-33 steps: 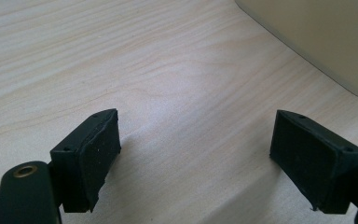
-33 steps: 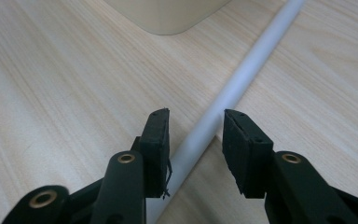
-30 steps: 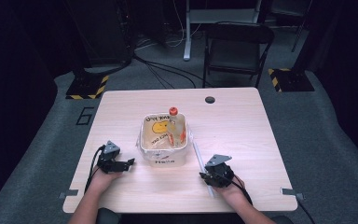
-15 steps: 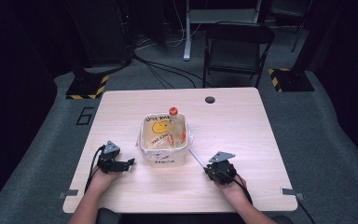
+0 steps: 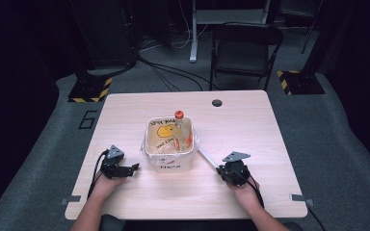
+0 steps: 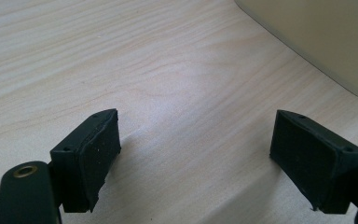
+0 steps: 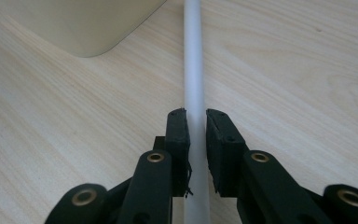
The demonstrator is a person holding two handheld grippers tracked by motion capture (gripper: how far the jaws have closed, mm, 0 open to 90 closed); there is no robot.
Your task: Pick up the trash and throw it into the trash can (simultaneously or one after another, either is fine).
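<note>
Right gripper (image 7: 196, 122): jaws have just been closing and now pinch a thin white tube (image 7: 193, 70), pads pressed to both its sides. The tube lies flat on the table (image 5: 250, 125), running from the gripper toward the near right corner of the plastic tub (image 5: 169, 161). Left gripper (image 6: 196, 149): jaws spread wide, holding nothing, resting on the table just left of the tub.
</note>
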